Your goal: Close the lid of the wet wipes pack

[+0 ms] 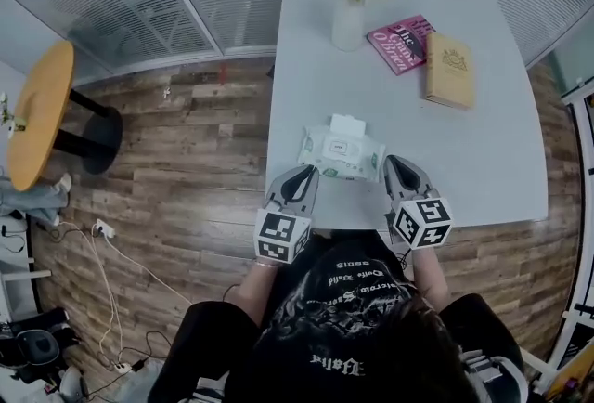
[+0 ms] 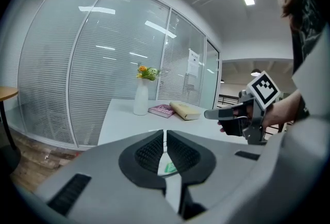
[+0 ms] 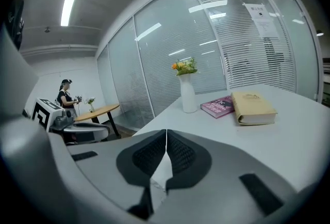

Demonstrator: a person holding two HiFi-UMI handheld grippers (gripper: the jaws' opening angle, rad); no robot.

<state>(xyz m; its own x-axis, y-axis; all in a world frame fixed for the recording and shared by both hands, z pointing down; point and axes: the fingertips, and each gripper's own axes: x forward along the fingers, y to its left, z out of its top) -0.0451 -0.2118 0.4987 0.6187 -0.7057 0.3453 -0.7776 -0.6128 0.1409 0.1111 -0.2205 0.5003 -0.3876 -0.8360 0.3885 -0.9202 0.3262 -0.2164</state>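
In the head view, the wet wipes pack [image 1: 341, 155] lies on the white counter [image 1: 483, 160] close to its near edge. Its lid [image 1: 348, 124] is flipped open at the far side. The left claw [image 1: 304, 176] sits just beside the pack's near left corner and the right claw [image 1: 395, 167] just beside its right end, so the pack lies between them. Farther back on the counter are a vase of flowers [image 1: 349, 19], a red book [image 1: 401, 44] and a tan book [image 1: 449, 69].

In the left gripper view, the left claw's jaws are together with nothing clamped. A green-printed bit of the pack shows through the slit below the pads. The right claw reaches in from the right.

In the right gripper view, the right claw's jaws are pressed together on nothing. The vase and both books lie beyond them.
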